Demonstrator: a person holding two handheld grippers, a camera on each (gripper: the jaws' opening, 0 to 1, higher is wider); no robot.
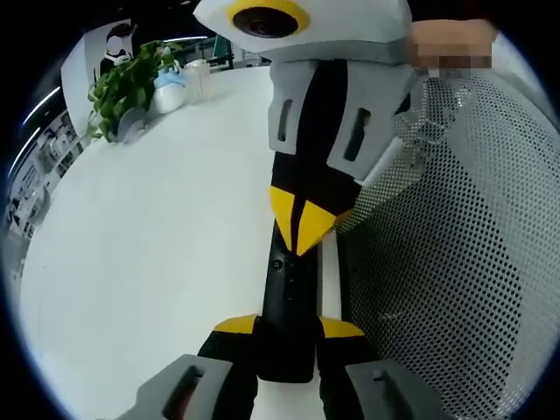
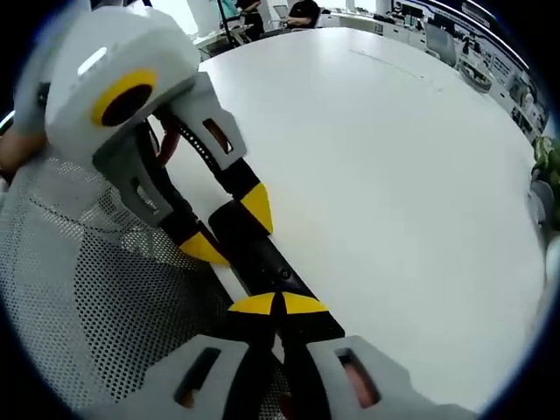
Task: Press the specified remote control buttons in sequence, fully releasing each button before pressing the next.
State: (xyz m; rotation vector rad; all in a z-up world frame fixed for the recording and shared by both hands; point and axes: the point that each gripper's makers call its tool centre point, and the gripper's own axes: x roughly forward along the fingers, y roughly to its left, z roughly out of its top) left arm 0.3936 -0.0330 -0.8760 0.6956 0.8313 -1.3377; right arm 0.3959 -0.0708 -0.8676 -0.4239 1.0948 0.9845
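Left gripper view: the slim black bar-shaped remote control (image 1: 287, 302) runs up the centre of the frame from the bottom edge, held at the table's edge beside a grey perforated mesh surface (image 1: 455, 262) on the right. The left gripper (image 1: 287, 328), with yellow-tipped black fingers, clamps the remote's near end, one yellow pad on each side of the body. From the top of the frame the right gripper (image 1: 302, 229) comes down, its yellow tips pressed together into a single point resting on the remote's upper face, just above a small round button.

Right gripper view: same arrangement from the opposite end. The right gripper (image 2: 278, 304) sits at lower centre, tips meeting and touching the remote control (image 2: 258, 249), which slants toward upper left. The left gripper (image 2: 232, 227) pinches the remote's far end at centre left. Mesh fills the lower left.

The round white table (image 1: 157, 227) spreads across the rest. A green leafy potted plant (image 1: 122, 87) and a pale blue-and-white container (image 1: 168, 87) sit at upper left, well apart from the work.

Judgement: a button press is in hand, closed tips acting as a poker. Whether the button is fully down cannot be told. Next move calls for a clean lift straight off the face until the tips are clear, then shifting along the remote to the following button while the left grip holds steady.
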